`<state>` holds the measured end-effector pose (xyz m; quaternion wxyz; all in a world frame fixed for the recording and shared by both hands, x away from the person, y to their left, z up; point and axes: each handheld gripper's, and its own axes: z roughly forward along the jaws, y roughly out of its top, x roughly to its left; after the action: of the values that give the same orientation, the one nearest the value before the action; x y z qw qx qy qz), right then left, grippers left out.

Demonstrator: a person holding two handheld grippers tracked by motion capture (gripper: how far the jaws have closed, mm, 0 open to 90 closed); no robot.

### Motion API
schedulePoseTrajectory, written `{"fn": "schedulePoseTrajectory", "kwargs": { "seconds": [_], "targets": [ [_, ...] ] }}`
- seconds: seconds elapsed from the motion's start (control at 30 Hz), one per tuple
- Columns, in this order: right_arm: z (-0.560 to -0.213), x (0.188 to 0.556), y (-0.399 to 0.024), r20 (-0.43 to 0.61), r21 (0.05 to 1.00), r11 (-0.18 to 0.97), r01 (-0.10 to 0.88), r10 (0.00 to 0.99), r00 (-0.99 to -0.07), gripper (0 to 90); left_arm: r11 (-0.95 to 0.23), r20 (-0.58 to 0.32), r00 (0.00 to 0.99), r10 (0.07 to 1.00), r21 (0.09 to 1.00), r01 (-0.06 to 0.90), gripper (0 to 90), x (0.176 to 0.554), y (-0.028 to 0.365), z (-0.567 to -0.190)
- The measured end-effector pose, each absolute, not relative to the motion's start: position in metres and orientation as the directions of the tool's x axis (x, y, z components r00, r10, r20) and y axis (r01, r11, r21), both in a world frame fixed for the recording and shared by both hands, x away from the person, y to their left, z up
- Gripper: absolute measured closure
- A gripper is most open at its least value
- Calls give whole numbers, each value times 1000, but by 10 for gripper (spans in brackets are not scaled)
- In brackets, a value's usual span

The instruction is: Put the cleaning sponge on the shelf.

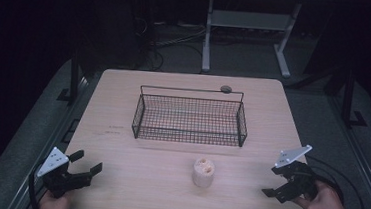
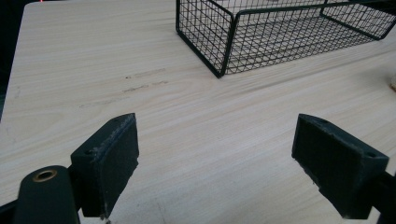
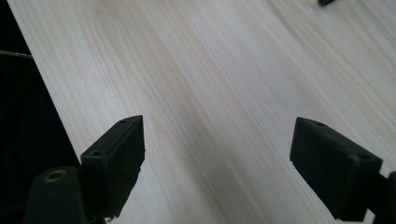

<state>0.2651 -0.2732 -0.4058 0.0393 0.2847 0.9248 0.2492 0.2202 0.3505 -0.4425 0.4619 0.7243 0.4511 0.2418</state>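
Note:
A black wire basket (image 1: 190, 116) stands in the middle of the light wooden table (image 1: 134, 155); I see nothing inside it. In front of it a small cream cylinder-shaped object (image 1: 203, 172) stands upright. My left gripper (image 1: 87, 161) hovers at the table's front left corner, open and holding nothing. In the left gripper view that gripper (image 2: 217, 158) points at bare wood, with the basket (image 2: 280, 32) ahead to the right. My right gripper (image 1: 273, 182) is at the front right, open, pointing left. Its jaws (image 3: 217, 163) frame bare table.
A small grey disc (image 1: 226, 89) lies just behind the basket's back rim. The table's front edge (image 3: 56, 121) runs close beside the right gripper. A white desk frame (image 1: 244, 29) and cables (image 1: 168, 40) are on the floor beyond the table.

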Motion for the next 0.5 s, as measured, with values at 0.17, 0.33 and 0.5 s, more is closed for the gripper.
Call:
{"fn": "schedulePoseTrajectory", "kwargs": {
  "seconds": [0.17,0.33,0.5],
  "targets": [
    [-406,267,-268,72,476,726,497,531,-844,171,-166,-66,478,876,888,428,139,221,350,-443],
    [-405,269,-260,70,475,736,483,516,-854,168,-170,-65,482,874,888,428,139,221,351,-443],
    [-402,272,-251,63,470,751,463,495,-867,168,-169,-68,483,873,887,429,139,221,352,-443]
  ]
}}
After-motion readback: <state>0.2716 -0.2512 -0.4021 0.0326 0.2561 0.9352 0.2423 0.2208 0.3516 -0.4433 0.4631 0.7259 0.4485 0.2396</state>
